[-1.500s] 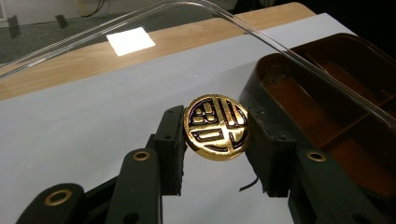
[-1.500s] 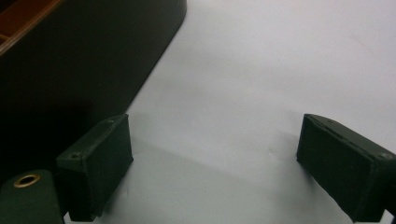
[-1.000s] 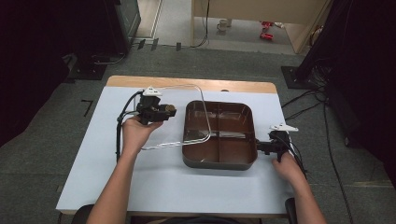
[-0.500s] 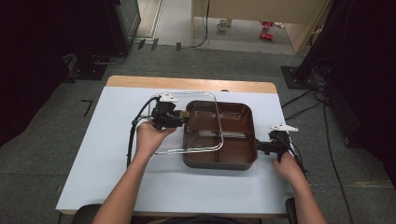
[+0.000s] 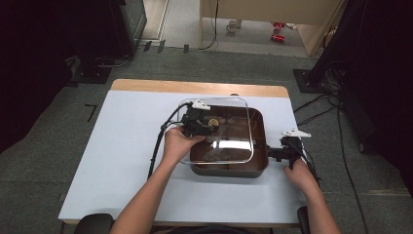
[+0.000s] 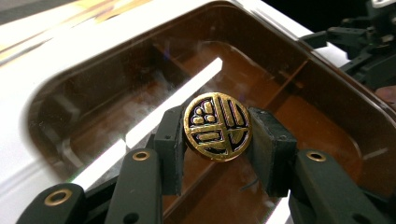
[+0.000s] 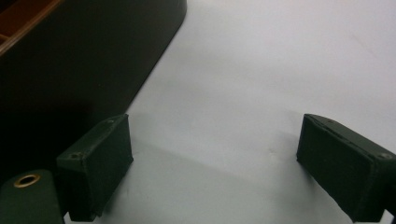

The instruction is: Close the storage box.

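Gripping the gold knob (image 6: 217, 126), left gripper (image 6: 217, 140) holds glass lid (image 5: 217, 129) seemingly level.

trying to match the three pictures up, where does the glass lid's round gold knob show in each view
High view: the gold knob sits left of centre, at the tip of the left gripper, above the brown pan.
Left gripper view: the knob is at the centre, clamped between the two black pads.
Right gripper view: the knob is not in it.
Shared landmark: the brown pan, under the lid in the left gripper view and at upper left in the right gripper view.
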{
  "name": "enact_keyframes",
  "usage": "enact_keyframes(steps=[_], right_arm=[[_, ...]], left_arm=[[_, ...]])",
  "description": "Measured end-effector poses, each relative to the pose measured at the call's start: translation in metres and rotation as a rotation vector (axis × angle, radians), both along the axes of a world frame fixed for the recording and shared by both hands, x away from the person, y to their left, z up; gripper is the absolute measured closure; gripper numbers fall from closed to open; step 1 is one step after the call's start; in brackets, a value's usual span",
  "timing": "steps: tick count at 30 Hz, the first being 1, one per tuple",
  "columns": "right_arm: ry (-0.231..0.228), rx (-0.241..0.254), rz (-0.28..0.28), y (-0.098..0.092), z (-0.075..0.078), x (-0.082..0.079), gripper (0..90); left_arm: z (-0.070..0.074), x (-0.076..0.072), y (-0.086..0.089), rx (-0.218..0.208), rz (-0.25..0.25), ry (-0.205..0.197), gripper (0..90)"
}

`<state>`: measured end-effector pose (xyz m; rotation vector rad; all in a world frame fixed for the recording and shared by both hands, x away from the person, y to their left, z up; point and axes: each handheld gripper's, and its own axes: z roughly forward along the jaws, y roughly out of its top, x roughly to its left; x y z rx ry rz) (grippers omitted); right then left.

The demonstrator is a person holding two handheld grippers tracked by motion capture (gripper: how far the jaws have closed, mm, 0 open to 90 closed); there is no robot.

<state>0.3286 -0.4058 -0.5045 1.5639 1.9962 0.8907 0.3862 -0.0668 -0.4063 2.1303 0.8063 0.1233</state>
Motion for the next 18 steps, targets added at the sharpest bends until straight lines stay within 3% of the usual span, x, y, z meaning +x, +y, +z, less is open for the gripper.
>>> enact_keyframes(steps=[7,12,18], right_arm=[[0.001,0.001,-0.001,0.0,0.0,0.0,10.0],[0.001,0.001,-0.001,0.0,0.0,0.0,10.0],[0.0,0.001,0.0,0.0,0.0,0.0,10.0]], left_arm=[[-0.006,-0.005,-0.025,0.042,-0.025,-0.01,59.7],[-0.009,-0.007,-0.037,0.061,-0.037,0.008,59.7],[-0.013,-0.008,-0.047,0.046,-0.034,0.022,59.7]])
